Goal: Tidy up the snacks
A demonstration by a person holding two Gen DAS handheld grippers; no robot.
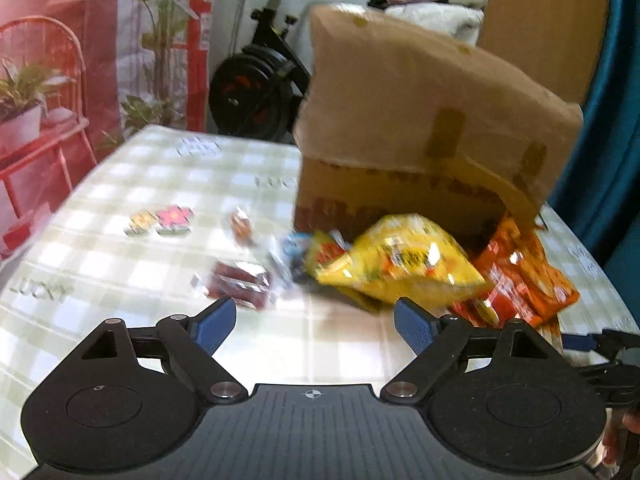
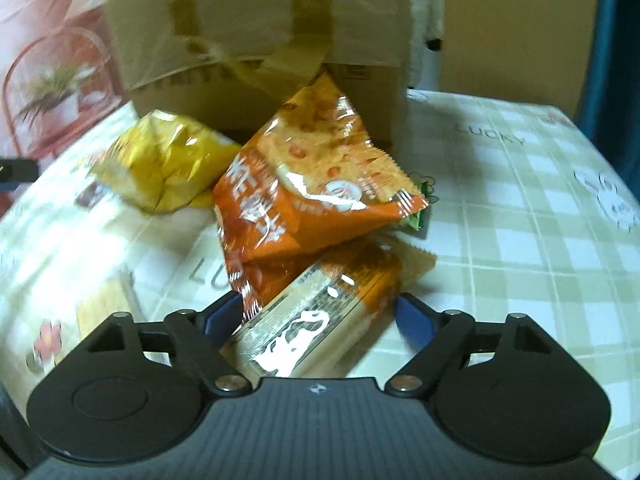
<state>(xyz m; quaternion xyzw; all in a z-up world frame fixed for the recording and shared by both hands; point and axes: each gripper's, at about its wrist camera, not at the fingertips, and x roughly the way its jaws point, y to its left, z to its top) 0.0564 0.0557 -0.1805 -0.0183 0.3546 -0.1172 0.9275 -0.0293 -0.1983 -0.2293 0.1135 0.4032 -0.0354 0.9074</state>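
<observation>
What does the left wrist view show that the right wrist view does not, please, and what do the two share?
Only the left wrist view shows the exercise bike, the dark red packet and the small brown candy on the table, with the open left gripper empty. Only the right wrist view shows the cream and orange packet between the open right gripper's fingers, and a green wrapper. Both show the cardboard box, yellow bag, orange bag and checked tablecloth.

Orange snack bag (image 2: 316, 176) before cardboard box (image 2: 256, 28)
</observation>
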